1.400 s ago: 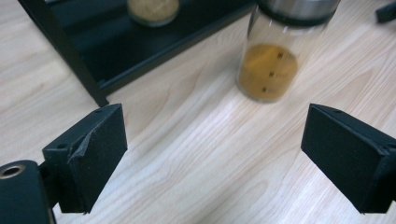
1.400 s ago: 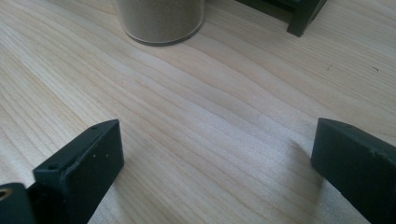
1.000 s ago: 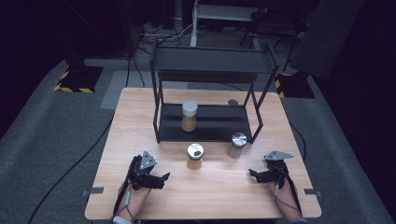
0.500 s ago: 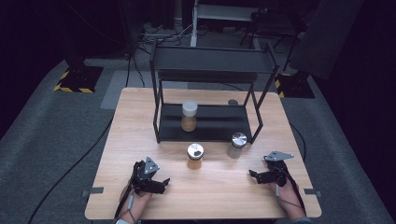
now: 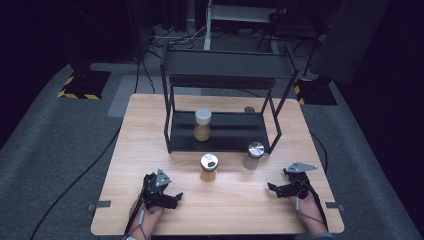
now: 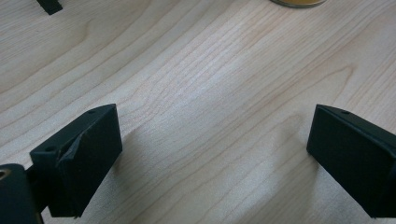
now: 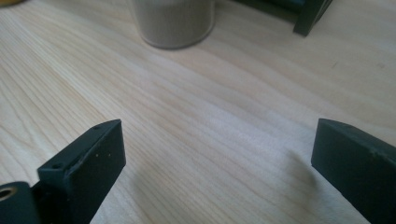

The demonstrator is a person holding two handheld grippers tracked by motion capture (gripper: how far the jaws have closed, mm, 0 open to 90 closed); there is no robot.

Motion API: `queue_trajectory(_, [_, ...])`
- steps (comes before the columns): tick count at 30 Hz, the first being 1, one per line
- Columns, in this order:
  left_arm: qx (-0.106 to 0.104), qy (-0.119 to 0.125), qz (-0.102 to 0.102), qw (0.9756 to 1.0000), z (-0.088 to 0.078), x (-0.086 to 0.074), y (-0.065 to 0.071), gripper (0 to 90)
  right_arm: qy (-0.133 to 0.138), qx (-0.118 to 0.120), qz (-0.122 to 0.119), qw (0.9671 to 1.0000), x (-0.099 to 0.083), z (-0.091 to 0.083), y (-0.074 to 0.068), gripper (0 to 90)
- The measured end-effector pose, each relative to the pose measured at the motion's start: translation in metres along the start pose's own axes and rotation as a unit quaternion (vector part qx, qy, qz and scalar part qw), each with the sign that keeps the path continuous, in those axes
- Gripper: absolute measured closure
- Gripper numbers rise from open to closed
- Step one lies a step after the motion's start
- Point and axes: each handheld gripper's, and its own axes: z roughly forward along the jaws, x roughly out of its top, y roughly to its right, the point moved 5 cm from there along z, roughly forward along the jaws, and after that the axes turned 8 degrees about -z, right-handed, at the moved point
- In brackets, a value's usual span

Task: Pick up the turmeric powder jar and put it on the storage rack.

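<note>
My left gripper [image 5: 173, 198] rests low over the near left of the wooden table [image 5: 150, 125]. Its jaws have just been opening and stand wide, with bare wood between them [image 6: 212, 158]. My right gripper [image 5: 273, 188] sits at the near right, open too, with nothing between its fingers [image 7: 217, 163]. An amber jar with a silver lid [image 5: 209, 167] stands in front of the black rack [image 5: 225, 67]; its base edge [image 6: 299, 2] shows in the left gripper view. A greyish jar with a silver lid [image 5: 255, 155] stands to its right, ahead of the right gripper [image 7: 173, 21]. A white-lidded amber jar [image 5: 202, 124] stands on the rack's lower shelf.
The two-tier rack fills the table's far half, and its front feet [image 7: 310, 16] [image 6: 49, 5] stand on the wood. A small dark object [image 5: 249, 109] lies behind the rack. Cables trail across the grey floor [image 5: 60, 150] around the table.
The left gripper has drifted slightly toward the near edge, and its jaws look a little wider. The right gripper and the jars have not moved.
</note>
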Motion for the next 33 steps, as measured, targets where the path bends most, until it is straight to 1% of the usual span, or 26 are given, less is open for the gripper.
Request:
queue_trajectory(5, [0.000, 0.000, 0.000, 1.0000, 0.000, 0.000, 0.000, 2.7, 0.027, -0.001, -0.007, 0.9996, 0.008, -0.015, -0.002, 2.7])
queue_trajectory(10, [0.000, 0.000, 0.000, 1.0000, 0.000, 0.000, 0.000, 2.6, 0.049, -0.003, -0.019, 0.9986, 0.021, -0.031, -0.005, 2.7])
queue_trajectory(12, [0.000, 0.000, 0.000, 1.0000, 0.000, 0.000, 0.000, 2.6, 0.056, 0.001, -0.022, 0.9982, 0.028, -0.037, -0.006, 2.7])
queue_trajectory(16, [0.000, 0.000, 0.000, 1.0000, 0.000, 0.000, 0.000, 2.6, 0.056, 0.002, -0.035, 0.9978, 0.040, -0.043, -0.010, 2.7])
queue_trajectory(24, [-0.001, -0.002, 0.001, 1.0000, 0.000, 0.001, 0.000, 1.5, 0.069, 0.003, -0.050, 0.9964, 0.061, -0.053, -0.015, 2.7])
queue_trajectory(27, [-0.002, -0.005, 0.001, 1.0000, 0.001, 0.001, 0.000, 0.1, 0.071, 0.005, -0.055, 0.9959, 0.069, -0.054, -0.018, 2.7])
queue_trajectory(33, [-0.002, -0.005, 0.001, 1.0000, 0.001, 0.001, 0.000, 0.1, 0.072, 0.011, -0.070, 0.9949, 0.086, -0.053, -0.027, 2.7])
